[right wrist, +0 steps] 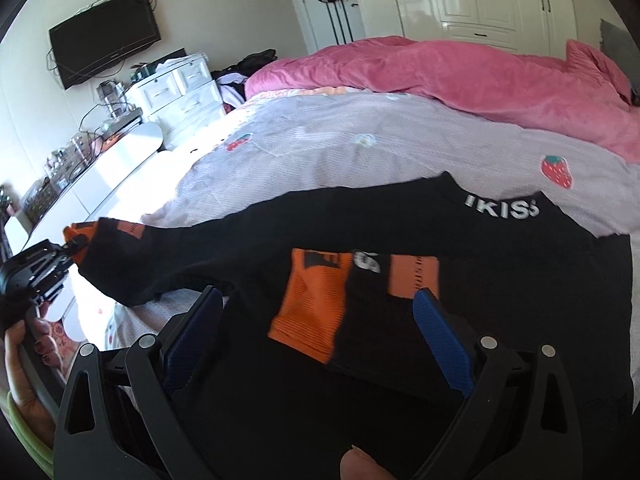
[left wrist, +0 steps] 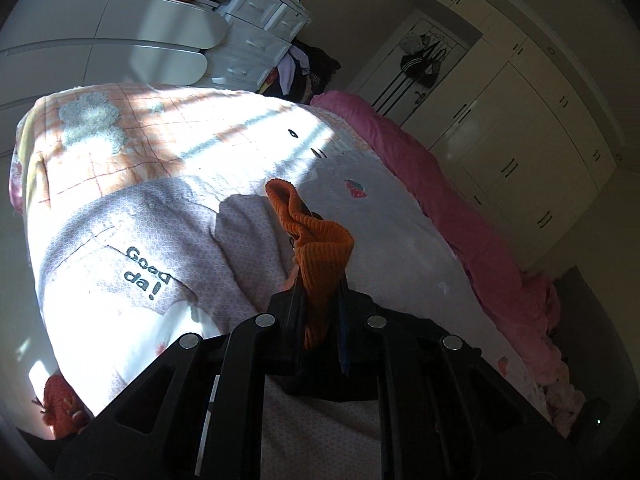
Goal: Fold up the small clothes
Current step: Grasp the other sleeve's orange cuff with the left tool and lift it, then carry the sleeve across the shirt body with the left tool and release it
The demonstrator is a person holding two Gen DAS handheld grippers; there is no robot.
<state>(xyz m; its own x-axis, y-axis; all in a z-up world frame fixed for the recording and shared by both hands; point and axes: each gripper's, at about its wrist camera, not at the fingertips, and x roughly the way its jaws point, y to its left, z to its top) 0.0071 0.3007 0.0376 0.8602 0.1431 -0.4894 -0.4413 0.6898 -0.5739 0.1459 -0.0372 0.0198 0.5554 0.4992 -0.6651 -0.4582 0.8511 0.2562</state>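
Note:
A black sweater point(right wrist: 400, 216) with orange cuffs and white "IKISS" lettering lies spread on the bed. One orange cuff point(right wrist: 308, 312) is folded over its middle. My left gripper point(left wrist: 320, 280) is shut on the other orange ribbed cuff point(left wrist: 316, 236) and holds that sleeve point(right wrist: 160, 256) stretched out to the left; it also shows in the right wrist view point(right wrist: 70, 250). My right gripper point(right wrist: 320, 304) is open, its blue pads point(right wrist: 444, 344) hovering just above the sweater's body, with the folded cuff between them.
The bed has a pale strawberry-print sheet point(right wrist: 360, 148) and a pink quilt point(right wrist: 460, 76) bunched along the far side. White drawers point(right wrist: 180, 88), a low white cabinet point(left wrist: 100, 40) and wardrobes point(left wrist: 520, 120) stand around the bed. An orange toy point(left wrist: 60, 404) lies at the bed's lower left.

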